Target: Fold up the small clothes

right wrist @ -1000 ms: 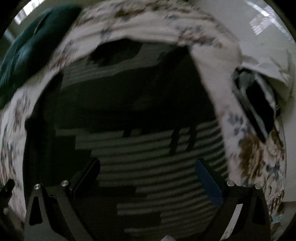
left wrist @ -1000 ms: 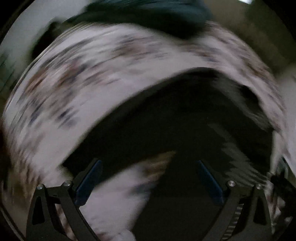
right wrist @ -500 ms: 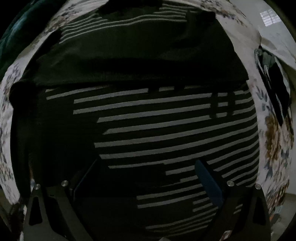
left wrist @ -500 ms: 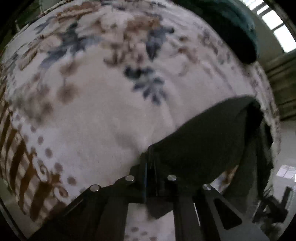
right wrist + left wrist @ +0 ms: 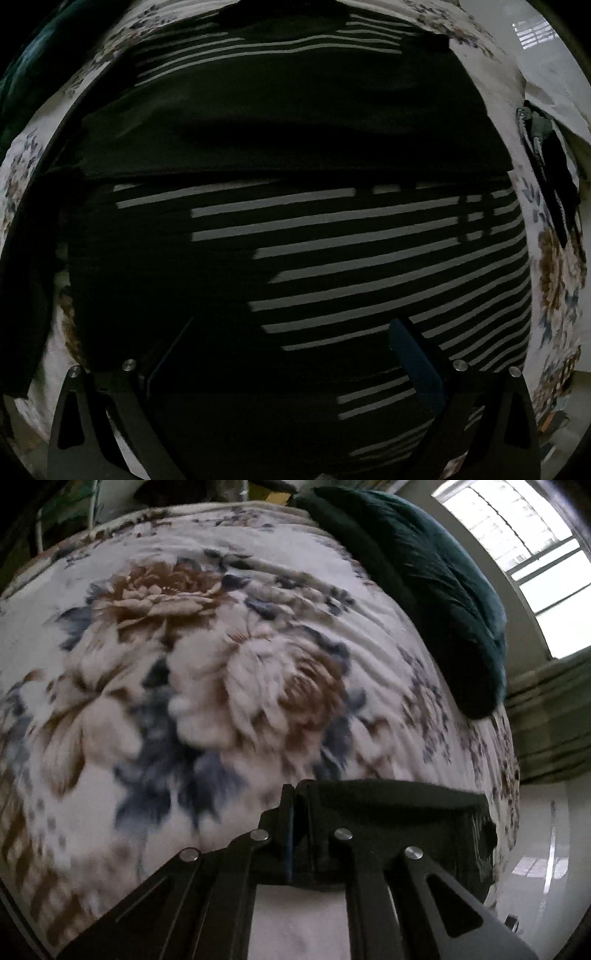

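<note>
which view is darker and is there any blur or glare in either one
Right wrist view is far darker: the black garment with pale stripes fills it, its left half lost in shadow. Left wrist view is brighter, with a blown-out window at upper right, soft blur on the floral blanket, and fisheye bulging.

Dim pics, daylight from window (image 5: 532, 557), floral blanket (image 5: 221, 672) blurred, fisheye edge warp

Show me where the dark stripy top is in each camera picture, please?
Left wrist view: the dark striped top sits at lower right, one edge pinched in the shut left gripper; no stripes show here.
Right wrist view: the top fills the middle, spread flat, with the open right gripper above it.
Shared landmark: the flowered blanket under the top; the dark green cushion beyond it.
</note>
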Available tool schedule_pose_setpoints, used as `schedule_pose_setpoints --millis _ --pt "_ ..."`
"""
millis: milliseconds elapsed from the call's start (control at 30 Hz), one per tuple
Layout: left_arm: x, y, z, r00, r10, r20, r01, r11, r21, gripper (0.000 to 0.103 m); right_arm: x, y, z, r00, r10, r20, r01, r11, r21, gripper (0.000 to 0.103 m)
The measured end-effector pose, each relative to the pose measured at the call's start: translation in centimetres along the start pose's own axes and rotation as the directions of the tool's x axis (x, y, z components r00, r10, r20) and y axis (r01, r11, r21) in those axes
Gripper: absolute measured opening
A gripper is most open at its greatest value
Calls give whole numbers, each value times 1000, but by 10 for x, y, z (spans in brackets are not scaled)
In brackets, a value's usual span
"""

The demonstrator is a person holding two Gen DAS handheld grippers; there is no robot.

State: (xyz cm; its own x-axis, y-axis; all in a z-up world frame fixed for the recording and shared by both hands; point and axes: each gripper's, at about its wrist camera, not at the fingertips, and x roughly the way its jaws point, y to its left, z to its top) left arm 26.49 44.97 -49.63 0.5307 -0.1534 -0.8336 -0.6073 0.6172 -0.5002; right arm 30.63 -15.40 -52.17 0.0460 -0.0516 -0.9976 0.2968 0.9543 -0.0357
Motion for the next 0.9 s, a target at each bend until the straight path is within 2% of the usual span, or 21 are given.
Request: schedule_pose_setpoints --millis 67,100,133,167,200,233,333,400,433,500,533,567,600,667,767,833,900 --pt "11 16 16 999 -16 -28 14 998 -60 7 2 8 0 1000 6 -2 -6 1000 1 103" --pt "12 25 17 999 -29 -43 25 995 -94 12 2 11 -1 1000 8 -2 -8 1000 3 103" --pt "10 31 17 998 -49 -50 42 992 -122 36 3 12 -1 1000 10 -4 -10 1000 5 103" --pt "10 38 13 996 -74 -52 64 985 -162 66 2 15 -1 1000 12 -5 -12 1000 7 103" --pt "8 44 4 993 -109 -33 101 976 -195 72 2 16 -2 1000 16 -6 -16 1000 9 103" --pt "8 47 -4 990 -136 -26 127 968 -218 73 2 16 -2 1000 16 -7 -16 1000 11 103" --pt "31 50 -28 986 -139 -88 111 957 -268 73 6 15 -3 1000 14 -11 -14 1000 22 103" --pt "47 42 -37 991 -96 -95 70 968 -242 73 10 14 1 1000 8 -12 -8 999 40 103" --pt "51 34 -38 995 -51 -88 32 977 -210 73 11 13 2 1000 6 -12 -5 999 48 103" --pt "54 16 -37 998 30 -48 -36 990 -135 71 11 6 8 1000 -9 4 8 997 76 103" --pt "55 6 -37 997 65 -28 -68 993 -96 58 10 5 9 1000 -12 14 11 997 80 103" --pt "55 -8 -36 994 108 -8 -109 993 -41 18 8 4 13 999 -20 31 17 997 81 103" --pt "58 -20 -35 992 127 -13 -127 992 4 2 6 3 16 998 -40 52 36 996 79 103" --pt "57 -44 -34 989 148 3 -148 986 72 3 4 0 23 995 -56 81 50 996 73 103" --pt "47 -90 -36 993 116 32 -120 979 164 3 4 -9 31 996 -34 87 26 996 85 103" --pt "39 -126 -43 997 68 35 -74 974 213 3 2 -19 36 996 -16 90 7 995 99 103" --pt "34 -187 -63 1000 3 16 -8 954 299 3 -1 -25 41 995 -6 99 -5 994 107 103"
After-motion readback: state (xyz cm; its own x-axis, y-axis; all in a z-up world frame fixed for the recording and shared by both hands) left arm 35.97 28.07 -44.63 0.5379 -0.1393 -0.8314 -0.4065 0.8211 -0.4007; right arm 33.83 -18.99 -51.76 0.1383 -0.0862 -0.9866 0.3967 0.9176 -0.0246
